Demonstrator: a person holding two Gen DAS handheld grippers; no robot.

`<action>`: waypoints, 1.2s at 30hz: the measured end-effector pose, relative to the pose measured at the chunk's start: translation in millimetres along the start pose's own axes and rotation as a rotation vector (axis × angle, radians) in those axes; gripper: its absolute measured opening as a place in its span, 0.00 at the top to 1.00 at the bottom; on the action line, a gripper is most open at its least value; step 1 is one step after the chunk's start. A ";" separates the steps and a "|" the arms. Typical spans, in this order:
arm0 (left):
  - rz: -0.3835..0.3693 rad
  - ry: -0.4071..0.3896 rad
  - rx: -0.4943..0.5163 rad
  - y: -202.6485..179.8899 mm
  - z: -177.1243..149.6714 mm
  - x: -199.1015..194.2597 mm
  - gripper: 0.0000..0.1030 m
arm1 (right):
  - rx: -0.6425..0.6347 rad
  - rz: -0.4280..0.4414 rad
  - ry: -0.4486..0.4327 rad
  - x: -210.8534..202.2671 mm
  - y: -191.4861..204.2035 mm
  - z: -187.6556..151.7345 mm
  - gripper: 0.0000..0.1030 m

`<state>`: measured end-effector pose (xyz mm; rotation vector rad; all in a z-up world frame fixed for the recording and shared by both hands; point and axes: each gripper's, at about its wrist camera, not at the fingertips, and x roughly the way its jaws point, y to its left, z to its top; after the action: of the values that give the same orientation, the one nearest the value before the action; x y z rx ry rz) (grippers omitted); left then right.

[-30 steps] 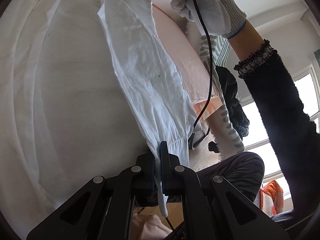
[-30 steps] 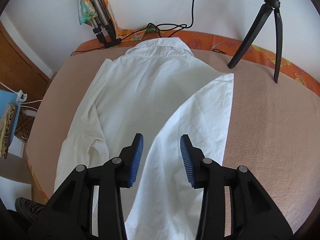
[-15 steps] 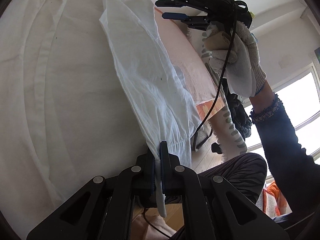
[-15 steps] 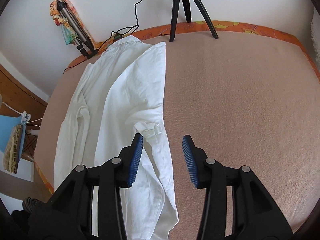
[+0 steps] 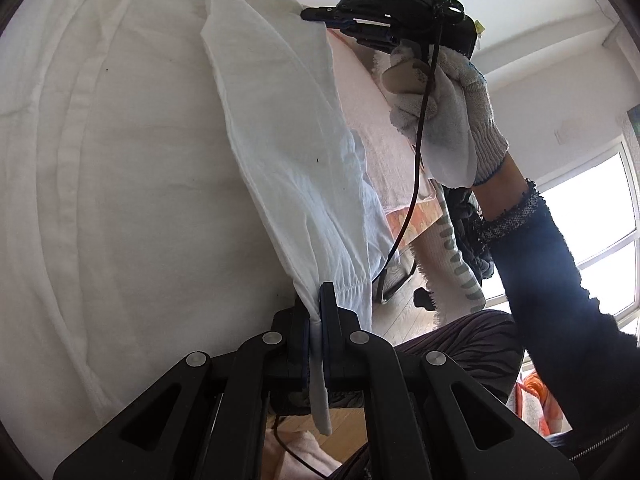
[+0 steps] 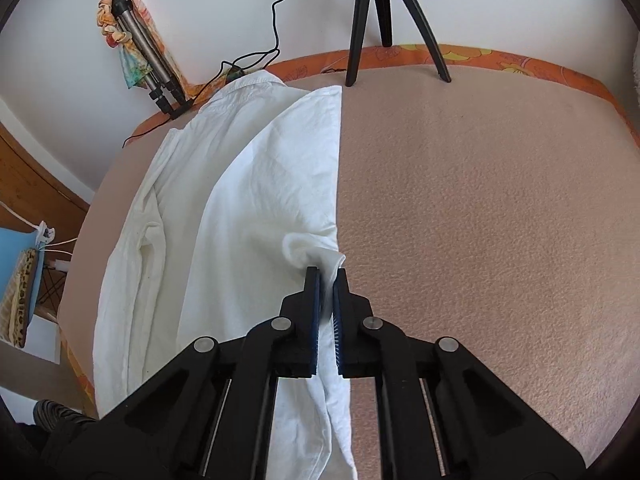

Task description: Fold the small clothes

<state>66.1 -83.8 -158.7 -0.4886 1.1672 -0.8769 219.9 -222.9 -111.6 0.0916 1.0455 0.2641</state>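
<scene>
A white collared shirt (image 6: 224,216) lies on a pink-beige bed cover (image 6: 480,208), its right side folded over the middle. My left gripper (image 5: 316,320) is shut on the shirt's lower hem (image 5: 320,380), which hangs between its jaws; the shirt (image 5: 140,160) fills that view. My right gripper (image 6: 326,280) is shut on the folded edge of the shirt by the sleeve cuff (image 6: 312,250). It also shows in the left wrist view (image 5: 360,20), held by a gloved hand (image 5: 444,116) at the shirt's far edge.
A black tripod (image 6: 380,16) stands at the bed's far edge, and a second tripod wrapped in a patterned cloth (image 6: 140,60) leans at the far left. Cables (image 6: 256,56) run along the wall. A wooden bed frame (image 6: 28,184) and floor lie to the left.
My right gripper moved in to the shirt's folded right edge and closed on it; it was open before. My left gripper kept its hold on the hem.
</scene>
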 end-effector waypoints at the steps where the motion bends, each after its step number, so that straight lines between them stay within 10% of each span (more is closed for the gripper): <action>1: -0.007 0.001 -0.006 -0.4 0.4 -0.1 0.97 | 0.027 -0.014 -0.010 -3.9 -10.9 3.3 0.98; 11: -0.003 0.025 -0.015 3.4 5.3 -0.1 0.95 | 0.059 -0.111 0.054 14.4 -38.0 5.8 0.95; 16: 0.010 0.031 0.011 -0.2 -0.6 -5.9 0.85 | 0.086 -0.111 0.004 -33.9 -37.1 -13.6 0.64; 27: 0.005 0.009 0.042 -2.1 -17.8 -16.8 0.88 | 0.085 0.132 0.122 -88.4 -3.7 -146.1 0.63; 36: -0.044 -0.001 0.009 -3.9 -22.5 -9.1 0.95 | 0.065 0.116 0.216 -54.9 17.6 -182.4 0.73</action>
<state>42.6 -76.5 -158.3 -0.5095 1.1545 -0.9195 33.3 -229.3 -153.2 0.1858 1.2661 0.3504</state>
